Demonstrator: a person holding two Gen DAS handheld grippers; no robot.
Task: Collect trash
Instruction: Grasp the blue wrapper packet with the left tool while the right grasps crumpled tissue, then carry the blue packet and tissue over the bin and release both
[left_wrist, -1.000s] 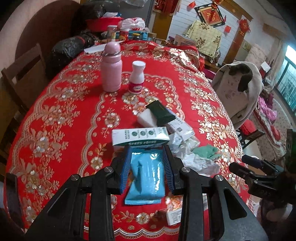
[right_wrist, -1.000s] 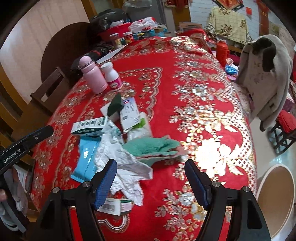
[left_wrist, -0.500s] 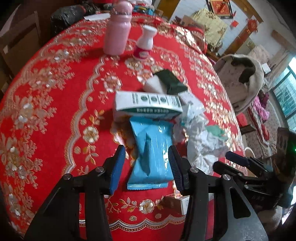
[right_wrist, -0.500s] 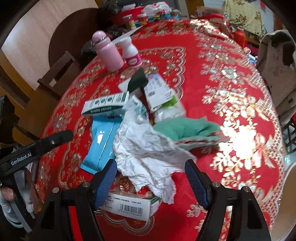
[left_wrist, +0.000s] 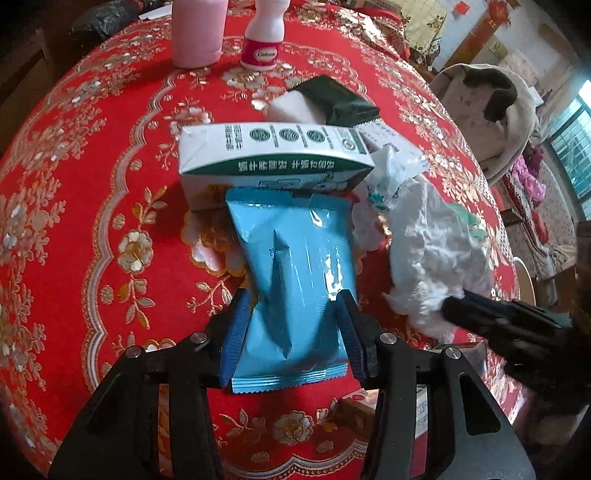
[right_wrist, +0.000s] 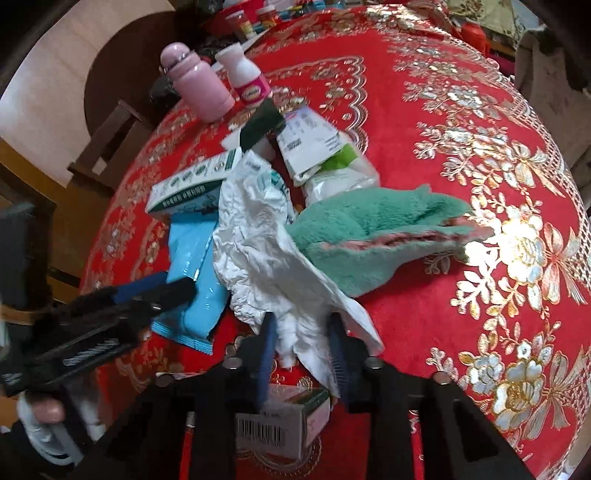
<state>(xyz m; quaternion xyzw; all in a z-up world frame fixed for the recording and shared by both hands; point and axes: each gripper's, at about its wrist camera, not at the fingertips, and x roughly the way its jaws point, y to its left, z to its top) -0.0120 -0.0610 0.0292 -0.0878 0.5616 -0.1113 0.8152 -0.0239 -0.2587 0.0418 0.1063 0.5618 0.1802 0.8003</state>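
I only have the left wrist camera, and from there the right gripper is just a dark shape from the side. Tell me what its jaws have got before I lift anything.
Observer: The right gripper has just been closing, and its pads now pinch the near edge of the crumpled white paper.
Operator: Report what lies on the far side of that paper.
Observer: A green cloth spreads out to the paper's right, and the paper overlaps the cloth's left end.
Operator: Check below the right gripper too.
Observer: A small box with a barcode shows between the gripper's fingers, nearer the camera than the paper.
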